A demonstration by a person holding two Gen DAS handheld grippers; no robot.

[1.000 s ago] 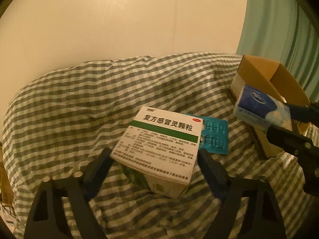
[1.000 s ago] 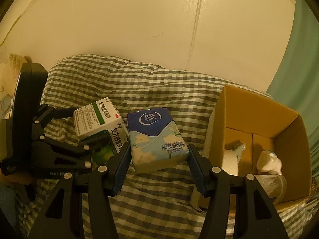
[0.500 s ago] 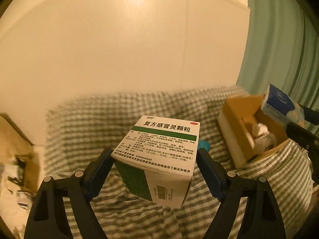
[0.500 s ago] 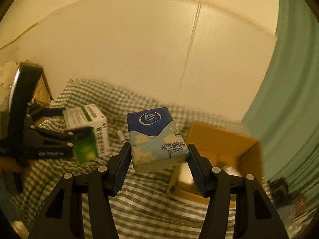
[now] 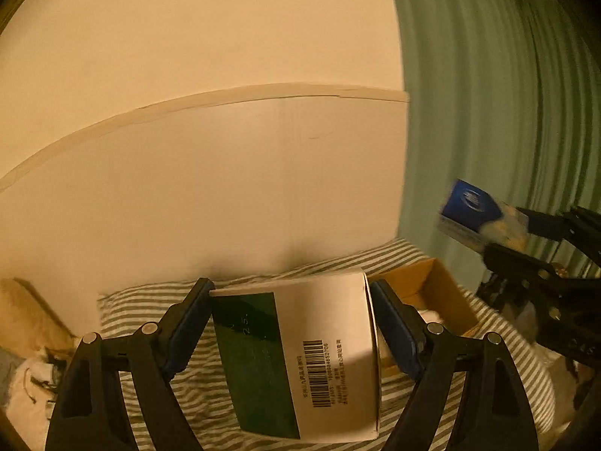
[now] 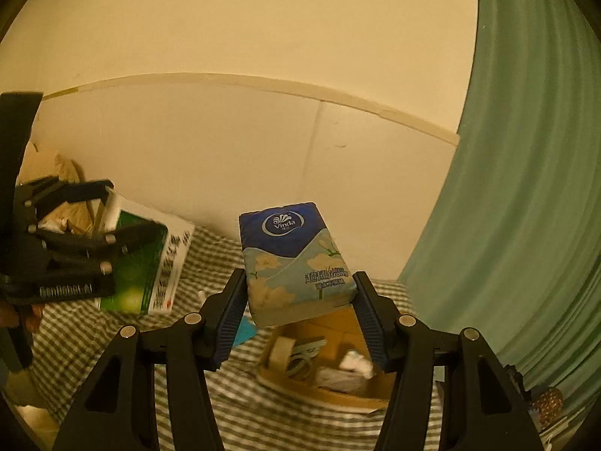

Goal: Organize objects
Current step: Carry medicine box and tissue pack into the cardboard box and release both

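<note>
My left gripper (image 5: 291, 293) is shut on a white and green medicine box (image 5: 300, 360), held high above the checked bed; the box also shows in the right wrist view (image 6: 150, 259). My right gripper (image 6: 298, 282) is shut on a blue Vinda tissue pack (image 6: 293, 259), held in the air above the open cardboard box (image 6: 330, 353). The pack also shows at the right of the left wrist view (image 5: 480, 214). The cardboard box (image 5: 424, 285) lies below and right of the medicine box and holds several small items.
A checked cloth (image 6: 131, 323) covers the bed. A teal blister pack (image 6: 244, 332) lies on it left of the cardboard box. A pale wall stands behind and a green curtain (image 6: 526, 188) hangs at the right. Clutter (image 5: 26, 368) lies at the bed's left.
Both grippers have risen well above the bed with their loads. The medicine box has tipped so its barcode side faces me. The tissue pack has moved over the cardboard box.
</note>
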